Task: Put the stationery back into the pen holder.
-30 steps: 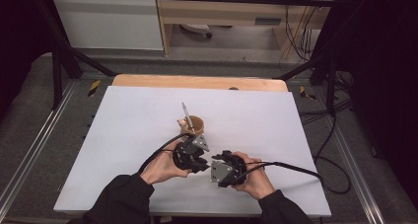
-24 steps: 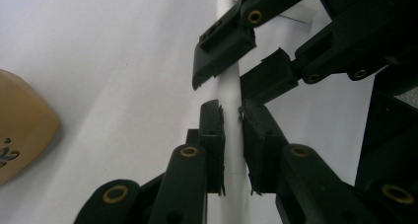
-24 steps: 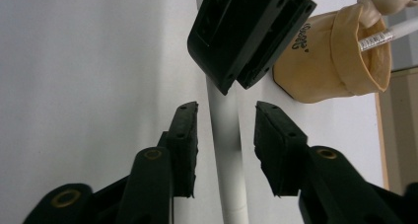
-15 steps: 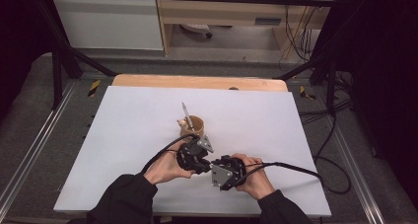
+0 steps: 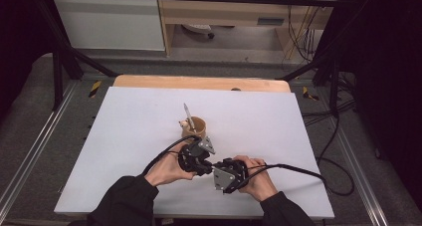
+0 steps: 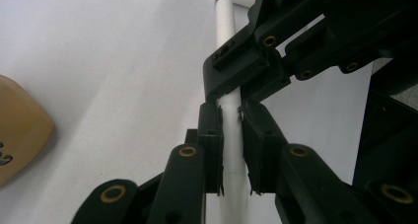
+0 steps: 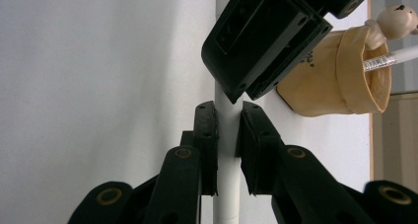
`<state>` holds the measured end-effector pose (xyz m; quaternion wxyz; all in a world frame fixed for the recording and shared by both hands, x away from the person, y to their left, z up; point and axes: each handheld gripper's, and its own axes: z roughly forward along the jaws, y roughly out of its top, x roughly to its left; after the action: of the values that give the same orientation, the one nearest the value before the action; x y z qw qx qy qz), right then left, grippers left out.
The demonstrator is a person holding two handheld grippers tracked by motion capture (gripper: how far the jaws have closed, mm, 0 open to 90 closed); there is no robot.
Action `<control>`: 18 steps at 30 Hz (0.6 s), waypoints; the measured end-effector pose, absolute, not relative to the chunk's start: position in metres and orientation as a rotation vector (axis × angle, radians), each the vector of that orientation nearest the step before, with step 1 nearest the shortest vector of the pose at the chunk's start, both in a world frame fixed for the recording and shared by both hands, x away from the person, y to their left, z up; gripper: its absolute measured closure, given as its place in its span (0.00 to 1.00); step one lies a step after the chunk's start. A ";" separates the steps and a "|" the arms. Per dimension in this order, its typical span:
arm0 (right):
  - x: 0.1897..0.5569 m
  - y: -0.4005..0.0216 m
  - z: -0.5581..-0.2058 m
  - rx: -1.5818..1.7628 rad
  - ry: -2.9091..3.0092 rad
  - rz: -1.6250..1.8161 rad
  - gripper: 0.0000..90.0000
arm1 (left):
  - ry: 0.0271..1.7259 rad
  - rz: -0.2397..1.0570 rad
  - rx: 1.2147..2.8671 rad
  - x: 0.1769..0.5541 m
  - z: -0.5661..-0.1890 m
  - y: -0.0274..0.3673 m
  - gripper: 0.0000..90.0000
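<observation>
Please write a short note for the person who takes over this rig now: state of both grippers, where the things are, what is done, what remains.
Left gripper: shut on the white pen.
Right gripper: jaws have just been closing, now shut on the same pen, so both grippers hold it close together above the white table.
The tan holder stands upright just beyond the grippers, with another pen already in it.
Left, probably: uncap or otherwise handle the held pen, then put it in the holder.

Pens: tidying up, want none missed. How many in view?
2. One pen stands in the tan cup; the left gripper and the right gripper, its fingers just closing, clamp a white pen. More may be hidden.
</observation>
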<state>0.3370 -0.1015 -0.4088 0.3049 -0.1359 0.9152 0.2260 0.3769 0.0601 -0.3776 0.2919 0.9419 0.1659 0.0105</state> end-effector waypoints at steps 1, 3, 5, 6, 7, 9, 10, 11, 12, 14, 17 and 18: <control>0.337 -0.102 -0.408 -0.358 2.423 0.599 0.87 | 0.440 0.040 2.496 0.376 -0.378 0.061 0.86; 0.338 -0.102 -0.408 -0.344 2.424 0.603 0.87 | 0.439 0.059 2.483 0.376 -0.377 0.063 0.84; 0.339 -0.103 -0.407 -0.331 2.426 0.603 0.87 | 0.443 0.083 2.463 0.376 -0.376 0.068 0.78; 0.340 -0.103 -0.407 -0.328 2.427 0.601 0.87 | 0.447 0.086 2.457 0.377 -0.375 0.071 0.75; 0.340 -0.104 -0.407 -0.313 2.432 0.600 0.87 | 0.454 0.089 2.446 0.377 -0.374 0.074 0.73; 0.342 -0.105 -0.406 -0.298 2.428 0.603 0.87 | 0.457 0.113 2.432 0.376 -0.373 0.081 0.68; 0.343 -0.106 -0.405 -0.291 2.427 0.604 0.87 | 0.461 0.119 2.424 0.376 -0.372 0.085 0.66; 0.344 -0.107 -0.405 -0.270 2.433 0.606 0.87 | 0.457 0.128 2.417 0.376 -0.372 0.089 0.63; 0.345 -0.108 -0.405 -0.268 2.431 0.602 0.87 | 0.457 0.142 2.408 0.376 -0.373 0.093 0.59; 0.346 -0.110 -0.404 -0.234 2.437 0.602 0.87 | 0.473 0.158 2.390 0.375 -0.374 0.101 0.53; 0.349 -0.112 -0.403 -0.221 2.433 0.607 0.87 | 0.498 0.181 2.360 0.374 -0.378 0.115 0.43; 0.349 -0.113 -0.403 -0.211 2.435 0.609 0.87 | 0.508 0.191 2.359 0.374 -0.379 0.119 0.40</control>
<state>0.3495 -0.1132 -0.4031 0.3063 -0.0798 0.9203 0.2300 0.3741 0.1194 -0.3791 0.3529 0.9118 0.1965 0.0739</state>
